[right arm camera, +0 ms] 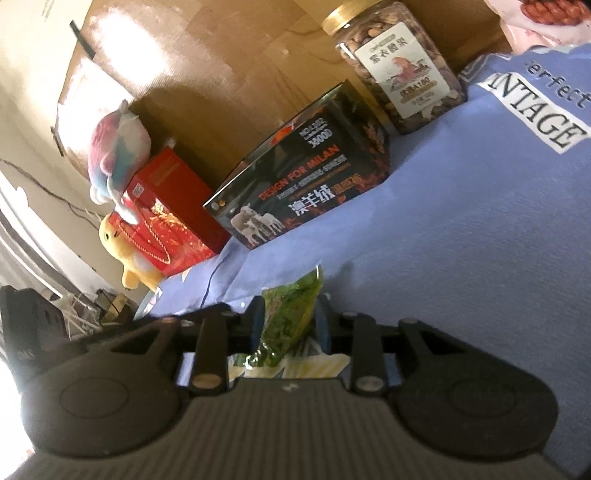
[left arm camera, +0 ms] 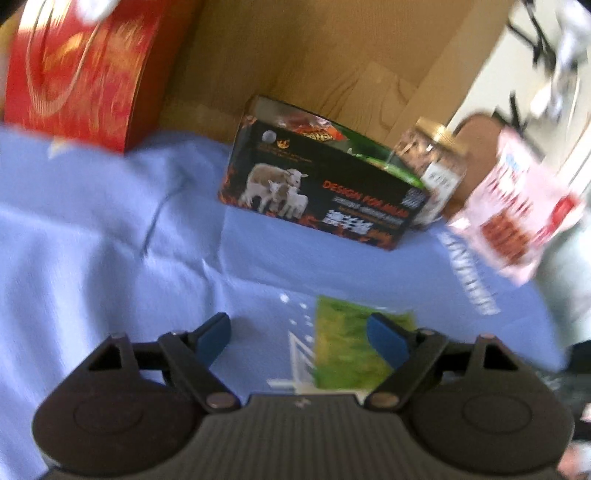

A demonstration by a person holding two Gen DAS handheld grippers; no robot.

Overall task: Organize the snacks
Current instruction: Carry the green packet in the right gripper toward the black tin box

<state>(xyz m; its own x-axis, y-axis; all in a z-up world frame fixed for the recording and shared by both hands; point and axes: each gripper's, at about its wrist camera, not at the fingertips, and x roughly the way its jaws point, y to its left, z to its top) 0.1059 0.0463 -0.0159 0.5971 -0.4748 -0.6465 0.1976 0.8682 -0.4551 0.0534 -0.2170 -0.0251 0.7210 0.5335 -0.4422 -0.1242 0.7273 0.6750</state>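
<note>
Clamping a green snack packet (right arm camera: pixel 291 314) at lower centre, the right tool (right arm camera: pixel 288 328) faces the black box (right arm camera: pixel 295 173), while the left tool (left arm camera: pixel 299 338) gapes wide over blue cloth (left arm camera: pixel 110 240).

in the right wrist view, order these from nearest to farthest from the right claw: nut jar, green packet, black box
1. green packet, pinched in the right claw.
2. black box, up ahead on the blue cloth, slightly left.
3. nut jar, beyond the box, toward the upper right.

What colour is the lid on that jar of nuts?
Gold; the jar's lid shows best in the right wrist view.
</note>
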